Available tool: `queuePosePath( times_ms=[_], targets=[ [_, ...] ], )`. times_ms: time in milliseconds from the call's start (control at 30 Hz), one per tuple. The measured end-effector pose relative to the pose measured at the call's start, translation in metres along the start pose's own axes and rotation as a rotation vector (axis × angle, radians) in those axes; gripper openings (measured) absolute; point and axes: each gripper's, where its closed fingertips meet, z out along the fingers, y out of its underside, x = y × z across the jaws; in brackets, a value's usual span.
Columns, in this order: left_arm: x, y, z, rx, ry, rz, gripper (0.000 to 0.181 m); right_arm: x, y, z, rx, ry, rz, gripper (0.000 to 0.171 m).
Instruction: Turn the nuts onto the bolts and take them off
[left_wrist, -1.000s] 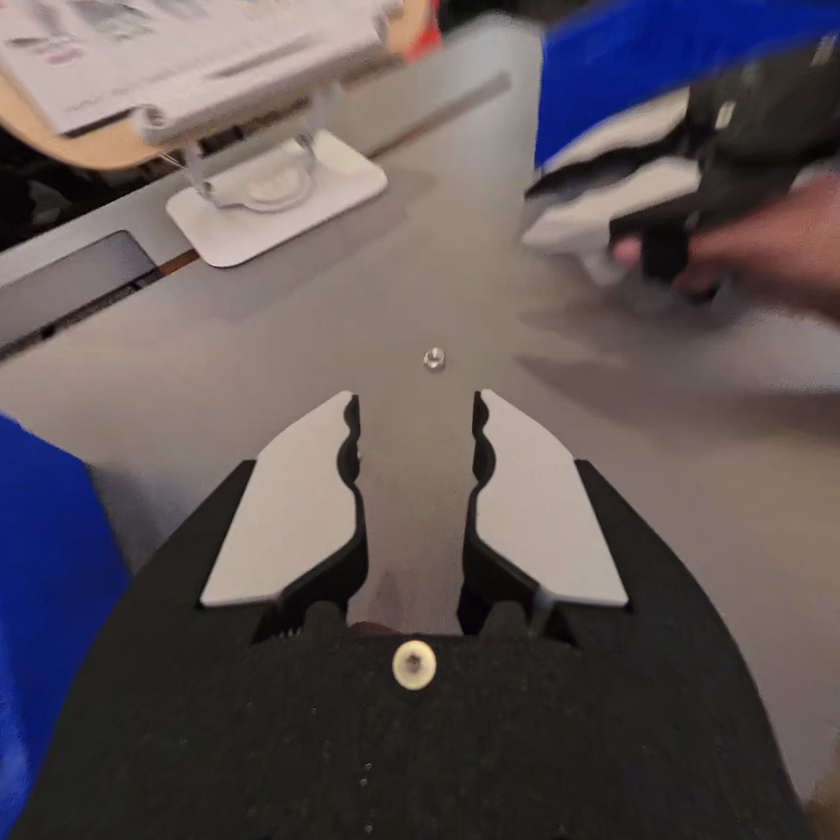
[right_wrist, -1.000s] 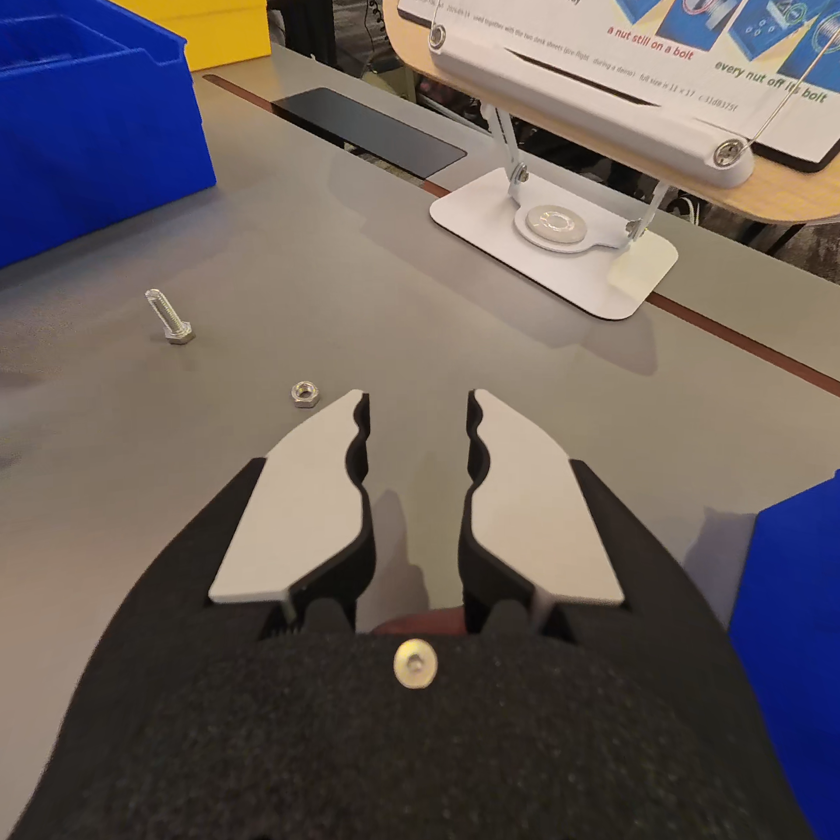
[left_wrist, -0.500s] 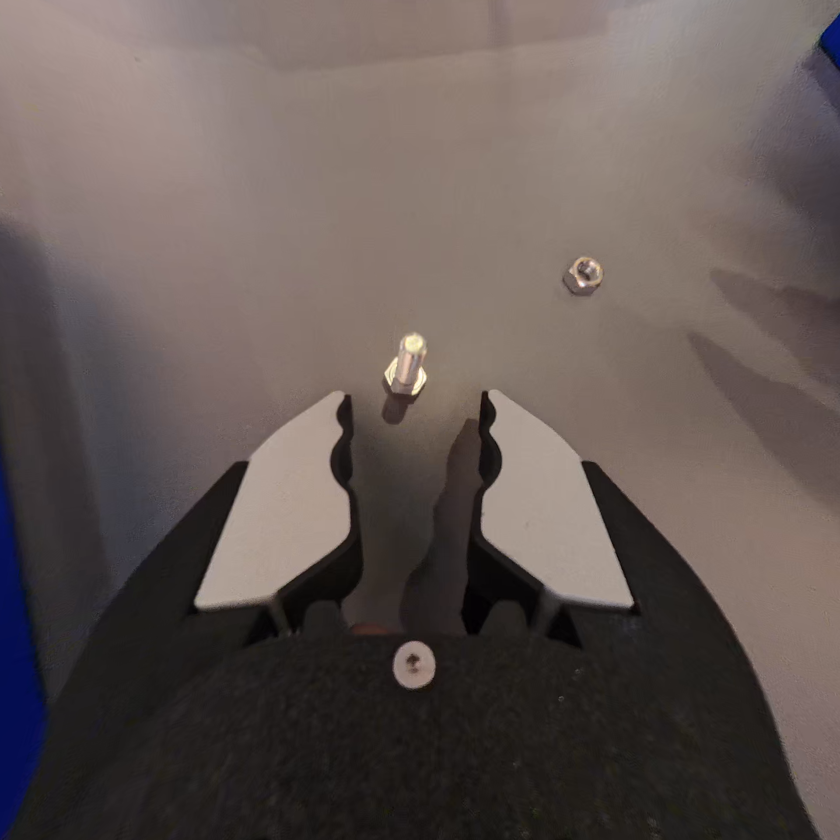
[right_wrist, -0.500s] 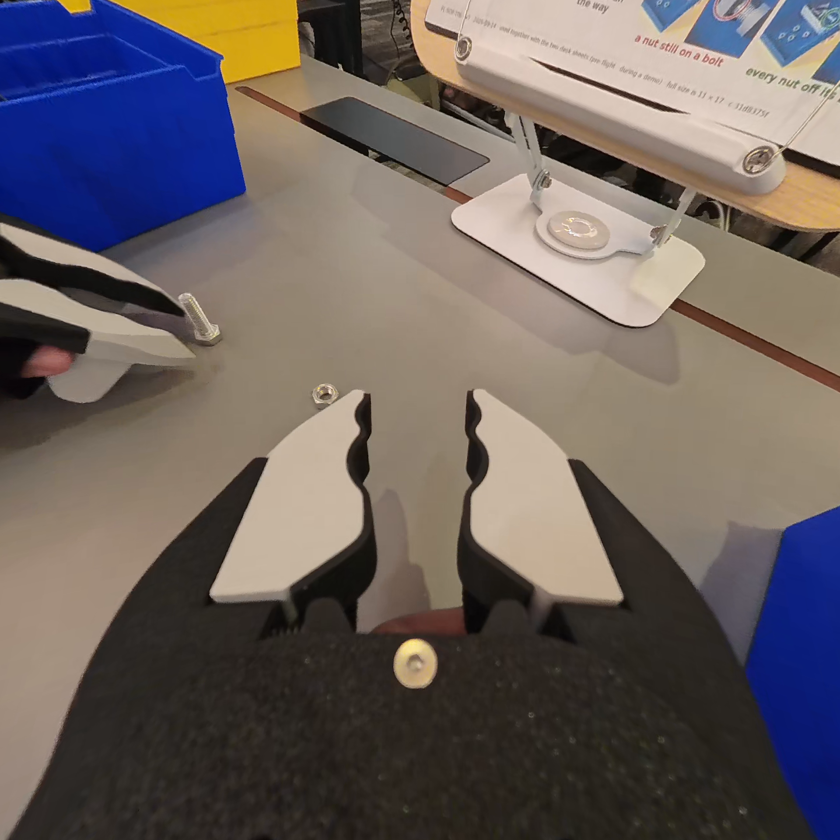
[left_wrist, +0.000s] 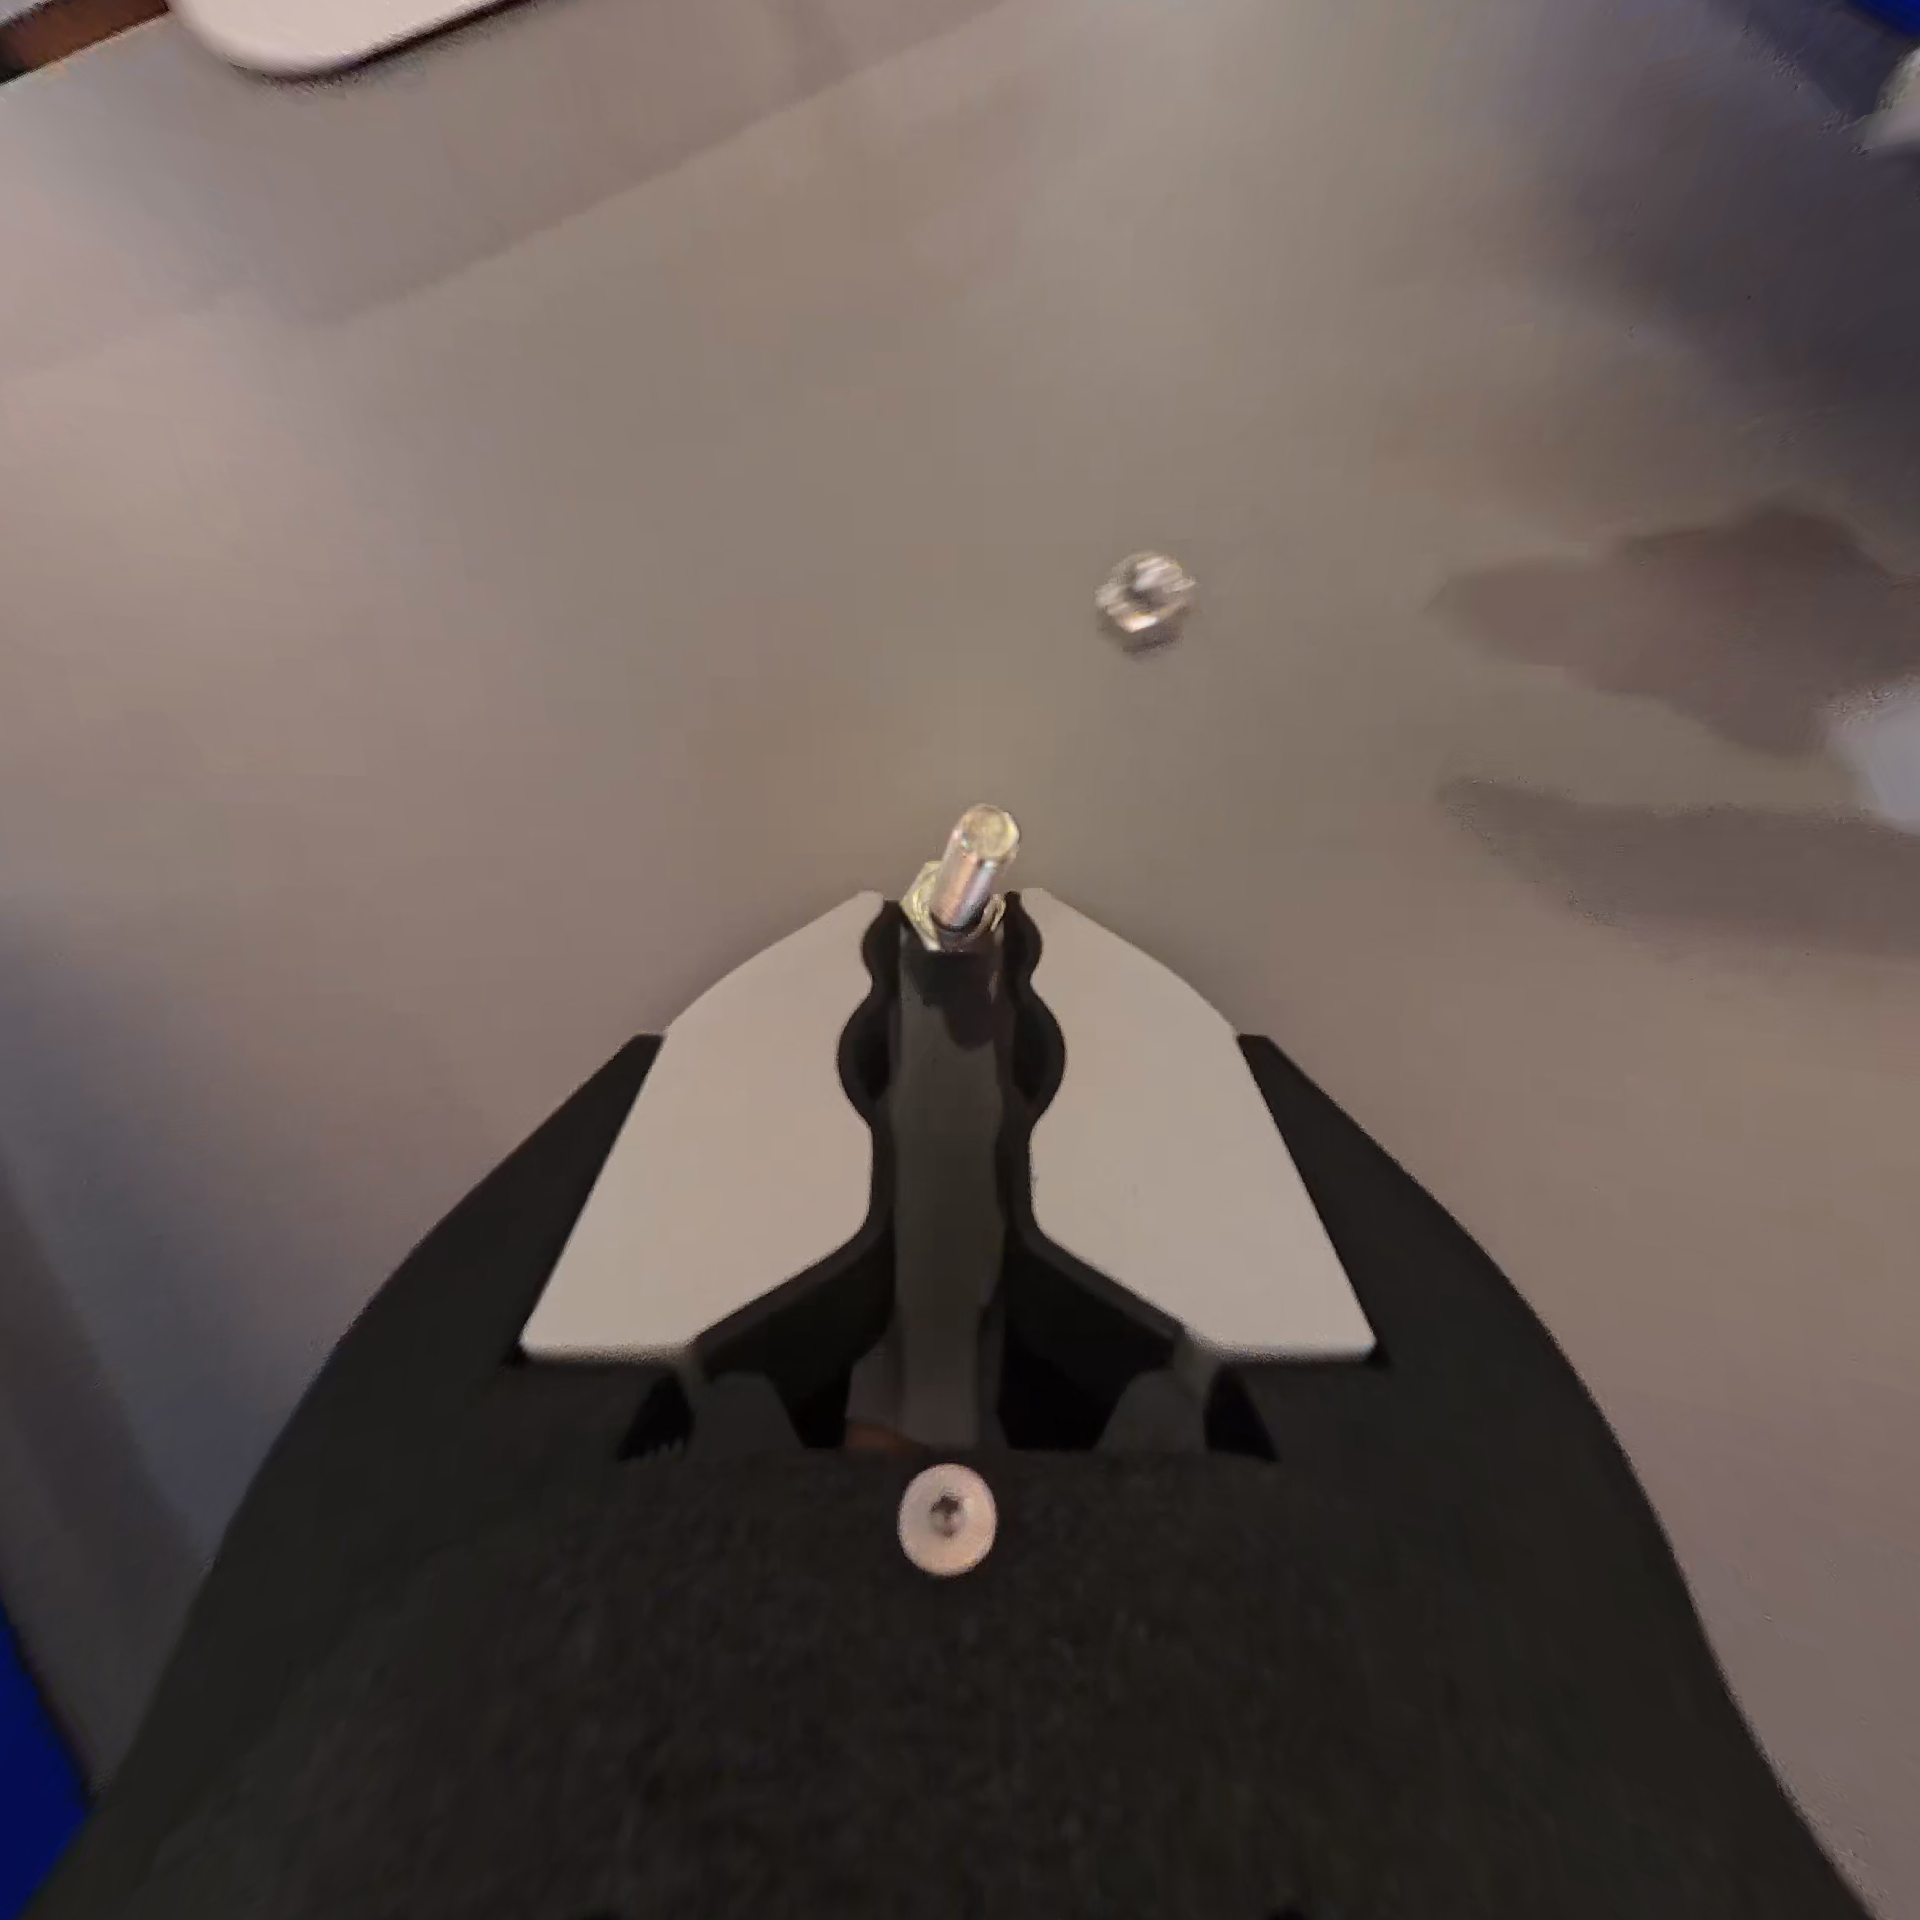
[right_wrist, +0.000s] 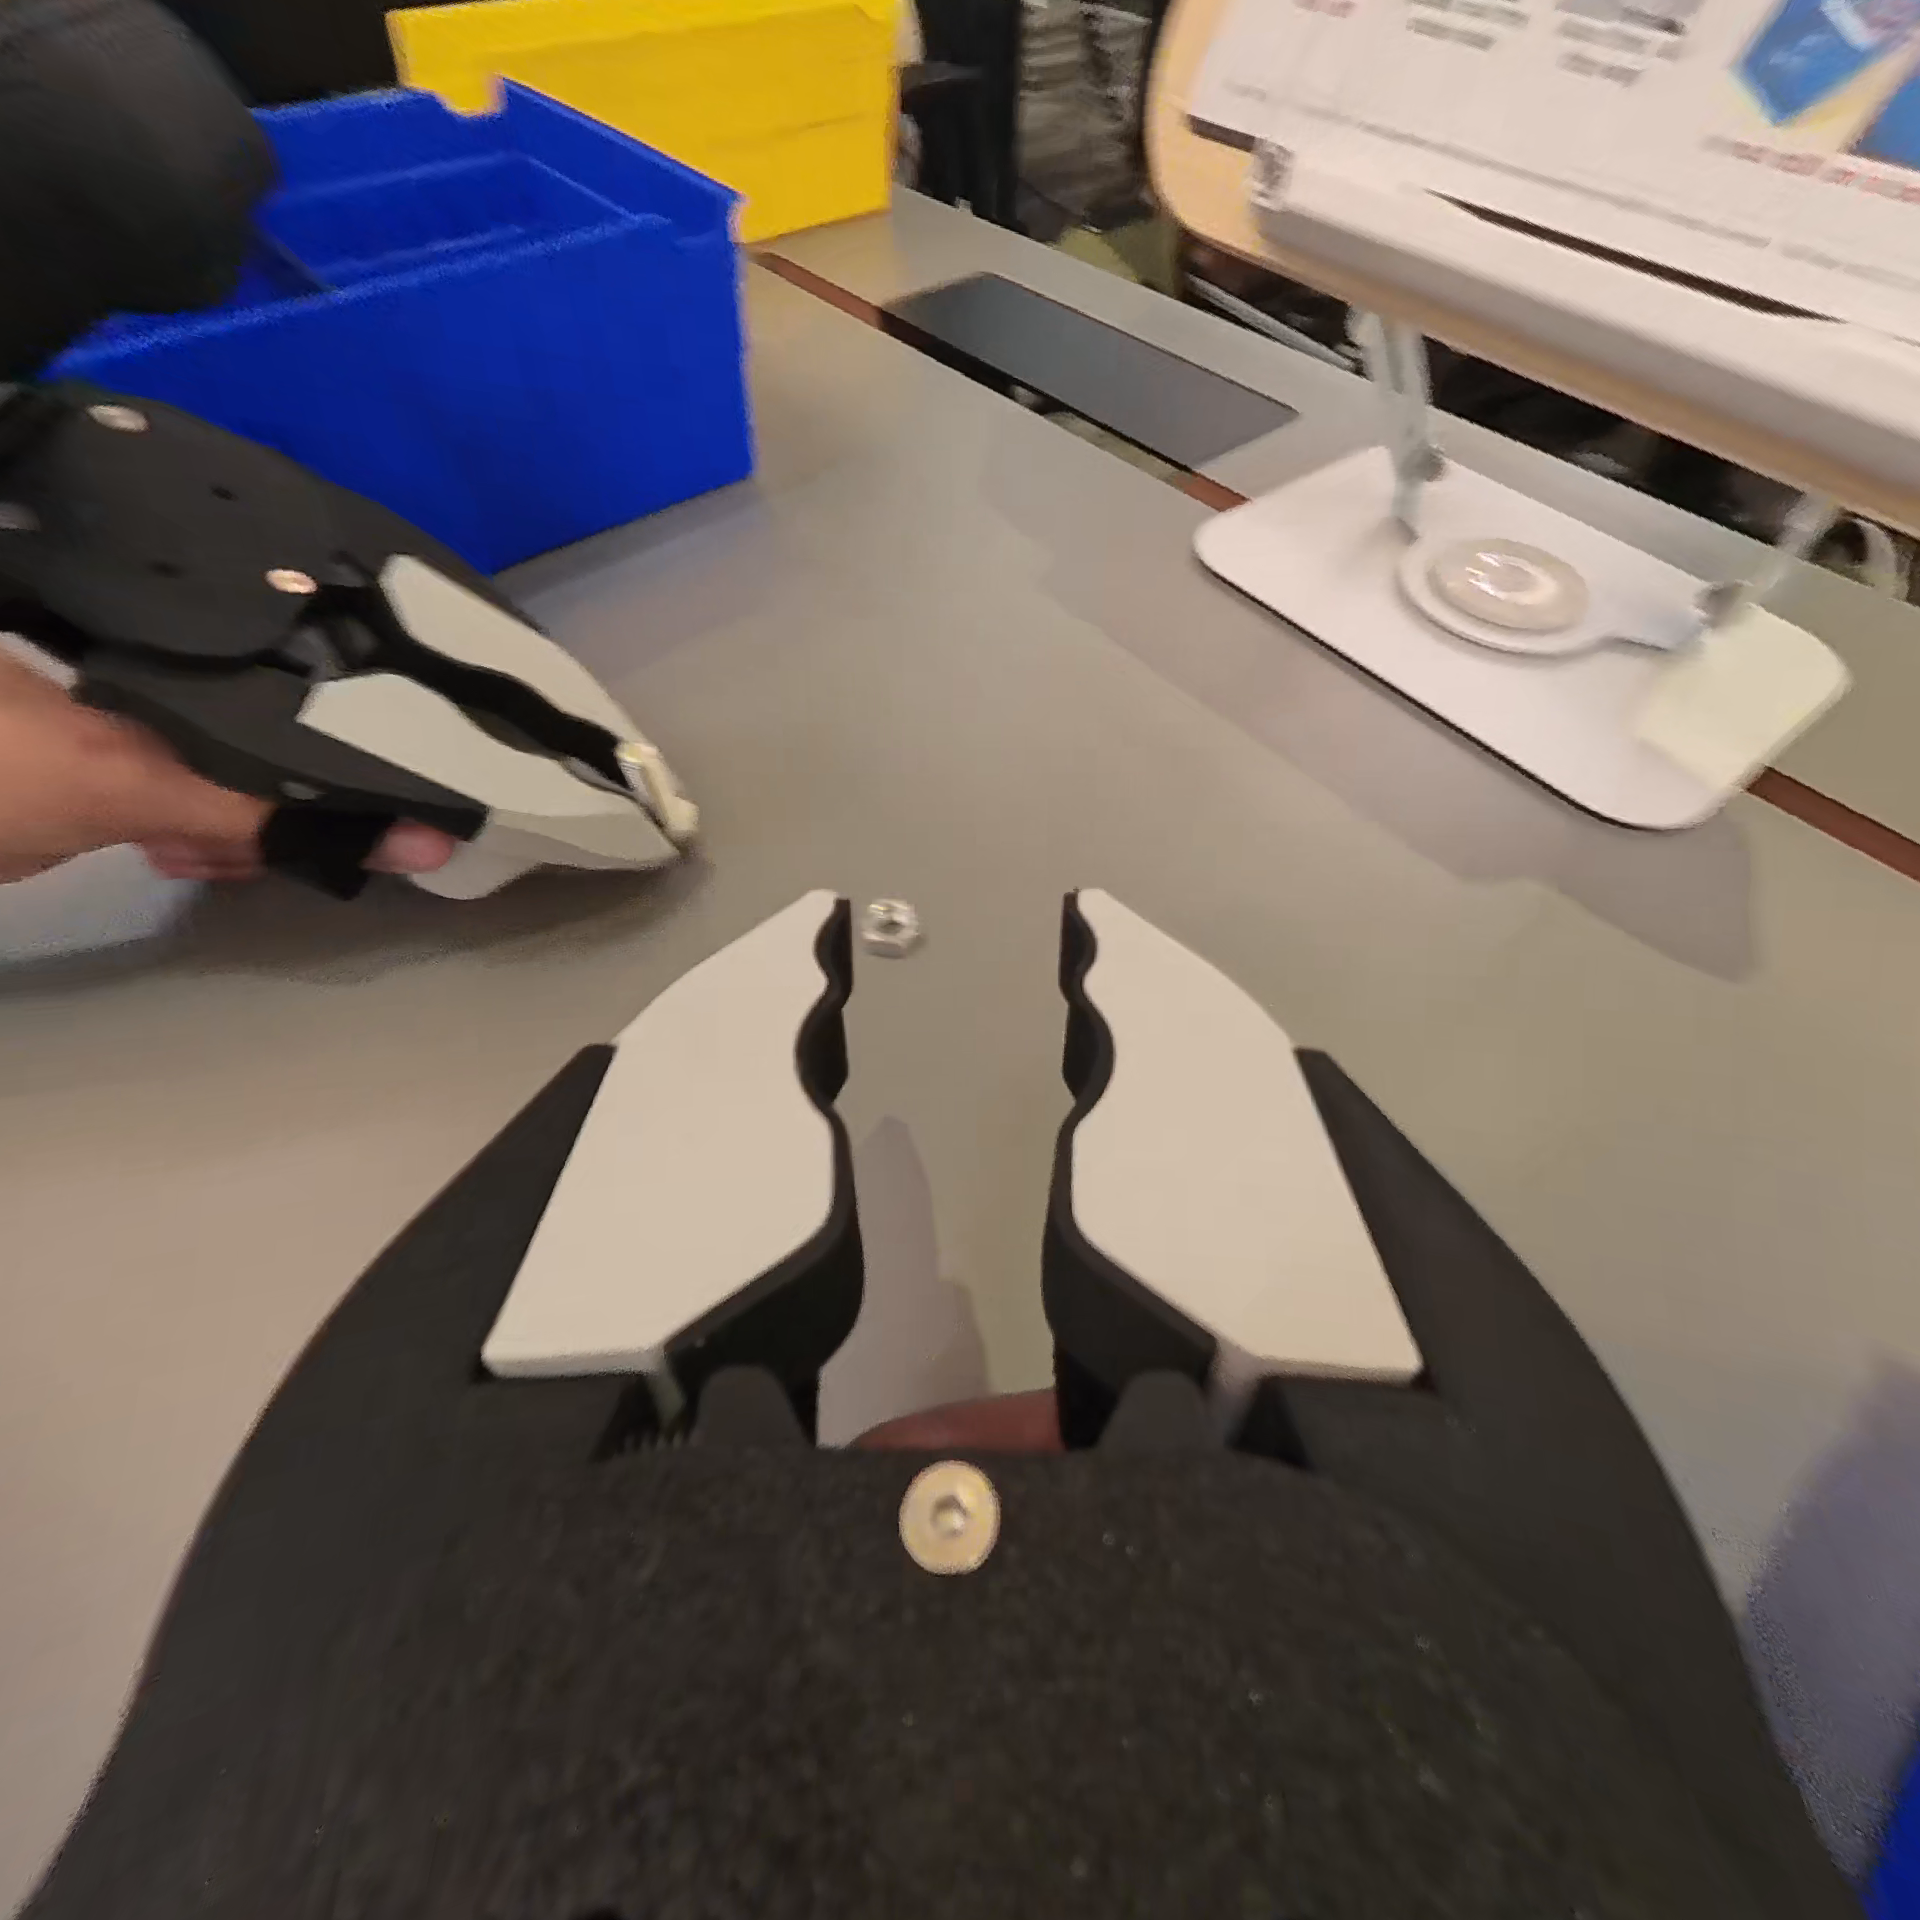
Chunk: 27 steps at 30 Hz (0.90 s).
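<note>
My left tool (left_wrist: 954, 914) now clamped on bolt (left_wrist: 966, 878) at its head, no longer apart. My right tool (right_wrist: 951, 914) wide, nearer nut (right_wrist: 894, 928) lying on grey surface (right_wrist: 1039, 727) by left fingertip. Threading looks next.

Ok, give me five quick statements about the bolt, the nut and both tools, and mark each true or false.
1. The left tool is shut on the bolt. True.
2. The nut is threaded onto the bolt. False: it lies loose on the grey table, apart from the bolt.
3. The right tool is open and holds nothing. True.
4. The nut lies inside the blue bin. False: it lies on the table, just ahead of the right tool's left fingertip.
5. The bolt's threaded end sticks out past the left tool's tips. True.
</note>
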Motion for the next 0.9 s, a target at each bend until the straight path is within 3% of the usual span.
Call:
queuePosePath(
  times_ms=[133,300,533,733,900],
  targets=[
    [0.027,-0.020,-0.012,0.024,0.030,0.175,0.019,-0.034,-0.008,0.000,0.042,-0.164,-0.050,0.033],
    [0.068,-0.040,-0.025,0.056,0.152,0.265,0.019,-0.061,-0.006,0.001,0.046,-0.236,-0.188,0.032],
    [0.089,-0.046,-0.032,0.078,0.249,0.293,0.019,-0.073,-0.010,-0.002,0.076,-0.299,-0.172,0.031],
    [0.101,-0.050,-0.042,0.106,0.331,0.305,0.019,-0.088,-0.015,-0.012,0.116,-0.432,-0.130,0.010],
    [0.113,-0.055,-0.058,0.163,0.425,0.307,0.019,-0.094,-0.027,-0.025,0.175,-0.499,-0.145,0.010]
  ],
)
